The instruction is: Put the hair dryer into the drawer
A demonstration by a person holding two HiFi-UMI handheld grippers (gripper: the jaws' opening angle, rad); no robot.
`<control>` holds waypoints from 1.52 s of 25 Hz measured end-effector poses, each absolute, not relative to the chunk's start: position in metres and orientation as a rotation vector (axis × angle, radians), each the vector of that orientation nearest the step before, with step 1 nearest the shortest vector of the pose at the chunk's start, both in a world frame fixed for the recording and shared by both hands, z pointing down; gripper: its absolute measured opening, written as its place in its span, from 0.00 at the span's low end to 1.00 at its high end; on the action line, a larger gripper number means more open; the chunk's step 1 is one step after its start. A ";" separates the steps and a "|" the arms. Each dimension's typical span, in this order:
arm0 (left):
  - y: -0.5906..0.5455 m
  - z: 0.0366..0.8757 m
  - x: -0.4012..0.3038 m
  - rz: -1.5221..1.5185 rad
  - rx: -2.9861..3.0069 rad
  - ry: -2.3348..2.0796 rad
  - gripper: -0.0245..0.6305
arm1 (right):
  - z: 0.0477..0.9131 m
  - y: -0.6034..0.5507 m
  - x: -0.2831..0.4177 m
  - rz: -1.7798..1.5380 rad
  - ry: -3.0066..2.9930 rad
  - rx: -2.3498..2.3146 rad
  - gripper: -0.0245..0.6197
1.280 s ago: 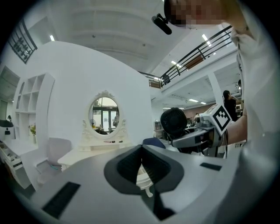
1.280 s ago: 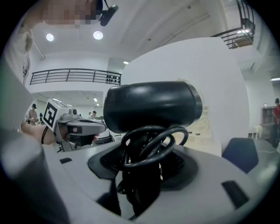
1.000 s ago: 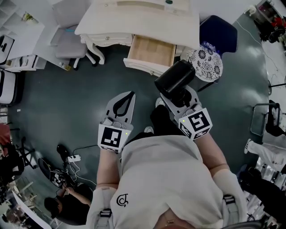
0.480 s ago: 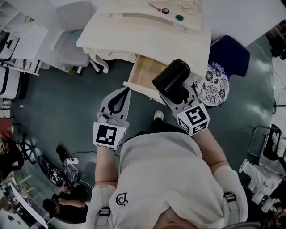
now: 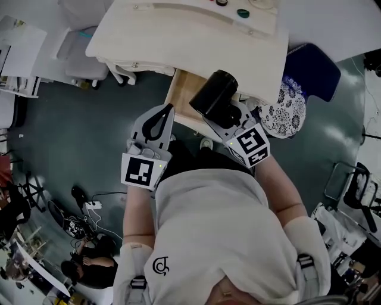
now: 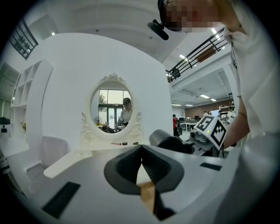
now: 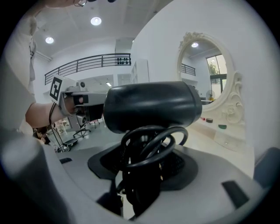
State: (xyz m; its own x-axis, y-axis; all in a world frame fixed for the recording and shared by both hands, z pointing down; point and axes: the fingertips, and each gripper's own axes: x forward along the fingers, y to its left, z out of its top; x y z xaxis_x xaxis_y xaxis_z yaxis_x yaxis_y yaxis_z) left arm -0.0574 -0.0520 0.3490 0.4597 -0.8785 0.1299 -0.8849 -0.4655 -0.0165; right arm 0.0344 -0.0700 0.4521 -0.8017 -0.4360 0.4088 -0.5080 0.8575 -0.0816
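Note:
The black hair dryer is held by its handle, with its coiled cord wrapped round it. My right gripper is shut on that handle. In the head view the dryer's barrel hangs over the open wooden drawer of the cream dressing table and hides much of the drawer. My left gripper is shut and empty, its tip at the drawer's front left corner. The dryer also shows to its right in the left gripper view.
An oval mirror stands on the dressing table, with small items on the top. A patterned stool and a blue chair stand at the right. A grey chair stands at the left.
Both grippers have moved forward to the dressing table. The dryer, a second ago short of the drawer, now hangs over it. The left tip has reached the drawer's front.

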 end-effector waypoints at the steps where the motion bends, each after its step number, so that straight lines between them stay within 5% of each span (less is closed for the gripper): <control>1: -0.057 0.354 -0.061 0.182 2.636 -1.578 0.05 | 0.460 -0.072 0.029 0.262 -2.638 0.674 0.41; 22: -0.111 0.455 -0.113 0.370 2.627 -1.222 0.05 | 0.723 -0.081 -0.017 0.380 -2.019 0.197 0.42; 38: -0.113 0.490 -0.107 0.317 2.569 -1.097 0.05 | 0.781 -0.084 -0.008 0.451 -1.865 0.229 0.45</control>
